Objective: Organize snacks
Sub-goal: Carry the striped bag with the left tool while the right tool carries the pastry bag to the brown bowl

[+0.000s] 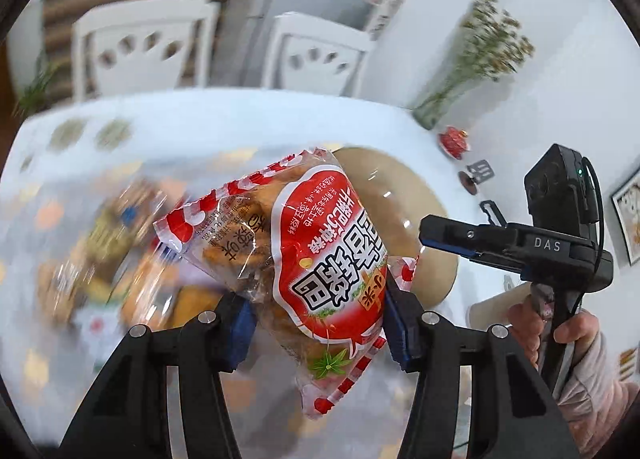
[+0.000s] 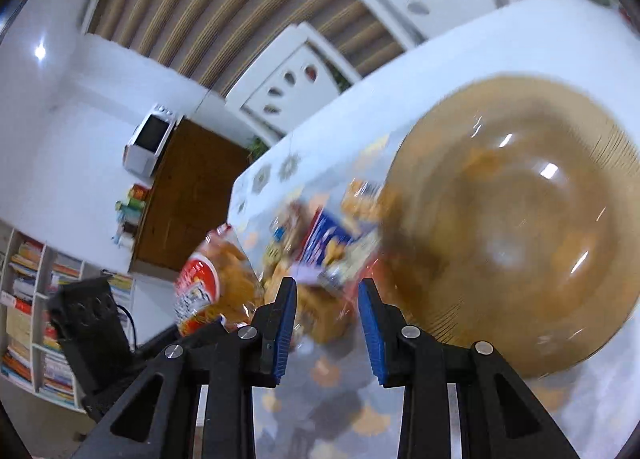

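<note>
My left gripper is shut on a red-and-white snack bag, which hangs tilted above the table with crisp brown pieces showing through its clear part. The same bag appears at the lower left of the right wrist view. Behind it sits a wide tan bowl, large and blurred in the right wrist view. A blurred pile of other snack packs lies beside the bowl. My right gripper hovers over that pile, its blue pads apart with nothing between them.
A white patterned tablecloth covers the table. Two white chairs stand at the far side. A glass vase of flowers and a small red cup sit at the back right. A person's hand holds the right gripper.
</note>
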